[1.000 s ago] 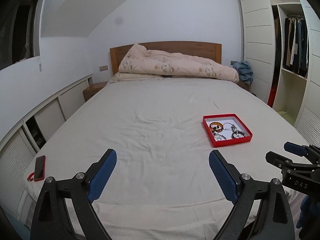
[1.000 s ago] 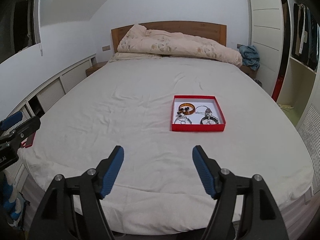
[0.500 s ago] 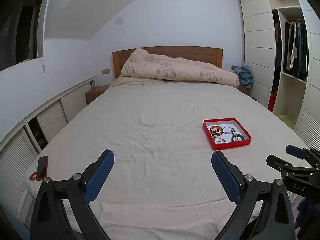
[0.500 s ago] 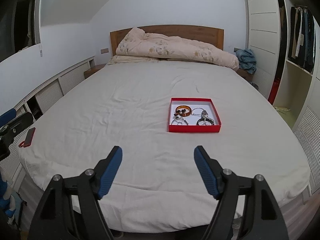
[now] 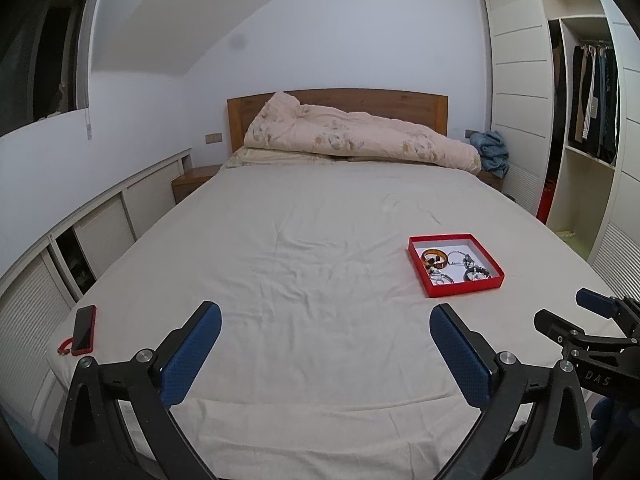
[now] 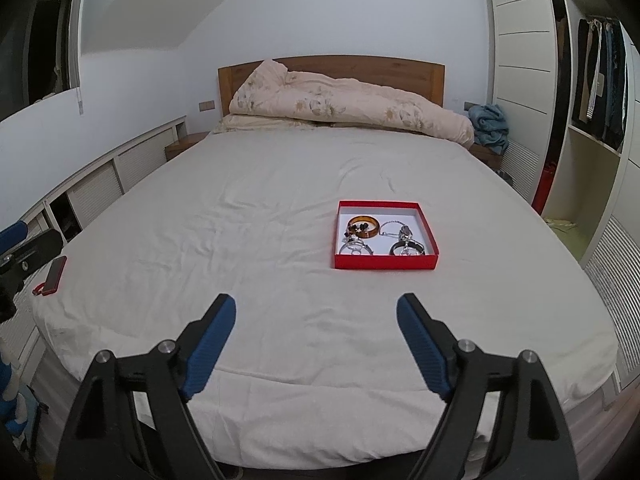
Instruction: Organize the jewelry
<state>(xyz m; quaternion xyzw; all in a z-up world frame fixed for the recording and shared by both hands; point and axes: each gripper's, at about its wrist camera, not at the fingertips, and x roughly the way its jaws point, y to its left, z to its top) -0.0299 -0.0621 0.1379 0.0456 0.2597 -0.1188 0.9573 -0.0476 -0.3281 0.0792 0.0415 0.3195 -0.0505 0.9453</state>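
So both hand-held grippers, left [image 5: 325, 350] and right [image 6: 316, 338], hang wide open and empty off the bed's [image 6: 248, 208] foot edge. The red tray [image 6: 384, 261] of jewelry [image 6: 363, 227] sits toward the right edge. I'd reach with the right, low and slow, since those pieces look tangled.

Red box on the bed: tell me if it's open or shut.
Open: the red box has no lid on, and bracelets show inside.
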